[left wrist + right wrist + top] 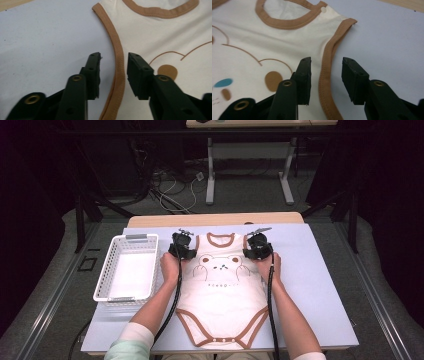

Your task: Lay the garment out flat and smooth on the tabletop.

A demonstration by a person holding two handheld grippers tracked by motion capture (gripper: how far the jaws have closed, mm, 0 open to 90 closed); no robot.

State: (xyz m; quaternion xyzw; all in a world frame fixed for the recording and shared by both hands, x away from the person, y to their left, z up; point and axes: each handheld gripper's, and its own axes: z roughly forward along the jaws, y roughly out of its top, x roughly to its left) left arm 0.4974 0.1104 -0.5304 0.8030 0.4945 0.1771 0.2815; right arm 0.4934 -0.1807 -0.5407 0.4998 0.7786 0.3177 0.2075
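I had the left gripper (113,72) standing partly open, its jaws straddling the brown armhole trim (119,65) of the bodysuit (221,285) without pressing it; one jaw sat over the pale mat (310,285), the other over the cream cloth. My right gripper (325,75) stood likewise, jaws apart on either side of the opposite armhole edge, gripping nothing. Whether the jaw tips rested on the cloth or hung just above it, I could not tell from the gripper views. The garment lay flat, face up, neckline away from me, its bear print between my two hands. Outward, bare mat ran wide to my right. To my left the white basket (127,267) stood near the left gripper but apart from it, its rim limiting that side.
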